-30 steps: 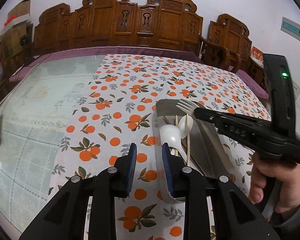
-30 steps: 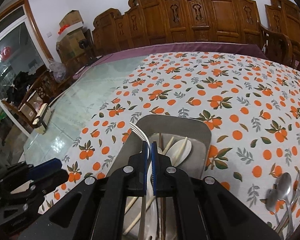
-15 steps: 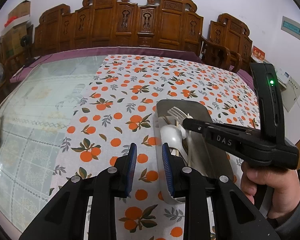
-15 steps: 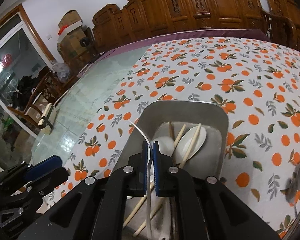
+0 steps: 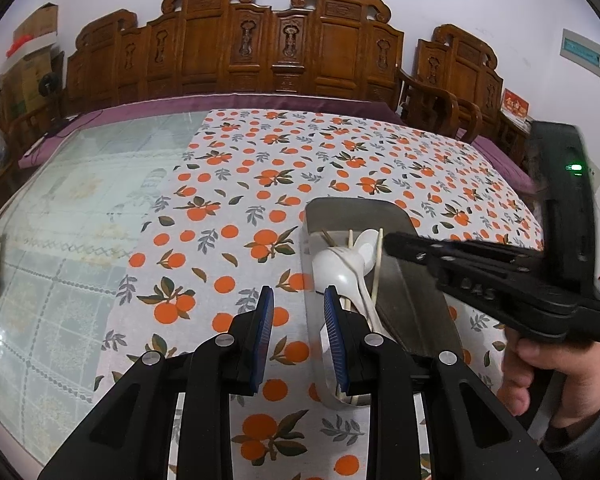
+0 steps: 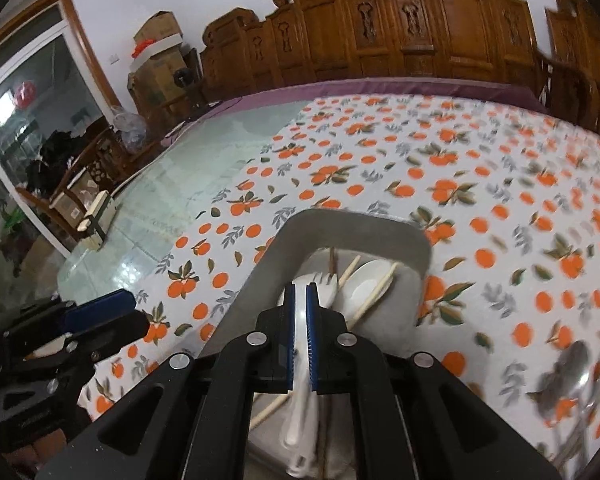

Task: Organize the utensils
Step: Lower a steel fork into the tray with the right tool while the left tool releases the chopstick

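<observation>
White plastic fork (image 6: 307,312) is lying in the grey tray (image 6: 352,226) at frame centre, right gripper (image 6: 300,308) clenching its handle; left gripper (image 5: 298,320) is hovering released beside the tray.

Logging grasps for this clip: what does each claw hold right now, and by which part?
The right claw holds a white fork just behind its tines, over the tray. The left claw is open and holds nothing.
</observation>
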### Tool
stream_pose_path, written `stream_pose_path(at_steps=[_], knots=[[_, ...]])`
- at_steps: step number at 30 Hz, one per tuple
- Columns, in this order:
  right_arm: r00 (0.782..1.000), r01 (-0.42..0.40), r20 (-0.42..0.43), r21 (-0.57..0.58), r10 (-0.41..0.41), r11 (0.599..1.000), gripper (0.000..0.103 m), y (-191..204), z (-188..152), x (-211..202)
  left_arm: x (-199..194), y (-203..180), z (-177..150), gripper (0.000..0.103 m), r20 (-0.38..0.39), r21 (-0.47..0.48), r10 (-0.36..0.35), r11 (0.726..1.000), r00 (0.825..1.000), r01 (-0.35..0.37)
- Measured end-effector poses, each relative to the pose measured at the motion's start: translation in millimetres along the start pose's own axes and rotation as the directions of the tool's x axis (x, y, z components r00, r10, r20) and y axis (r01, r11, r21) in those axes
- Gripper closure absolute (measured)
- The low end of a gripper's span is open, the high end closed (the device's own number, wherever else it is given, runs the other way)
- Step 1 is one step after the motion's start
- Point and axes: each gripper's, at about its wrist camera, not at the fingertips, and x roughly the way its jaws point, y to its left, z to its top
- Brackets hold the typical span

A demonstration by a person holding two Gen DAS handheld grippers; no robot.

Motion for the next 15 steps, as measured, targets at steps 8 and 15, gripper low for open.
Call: stream_pose_path(at_steps=[8, 15], knots=[[0.992, 0.101, 0.085, -0.073, -0.095, 0.992, 0.062, -22.2, -13.0, -61.5, -2.9, -21.3, 0.9, 0.066, 0.018, 0.03, -0.014, 0.999, 1.0, 0.014], [0.972, 0.212, 0.122, -0.062, -0.203, 0.975, 0.033, -65.6, -34.7, -110.5, -1.2, -50.0, -3.3, 0.029, 0.032, 0.076, -0.036, 0.997, 0.999, 0.033]])
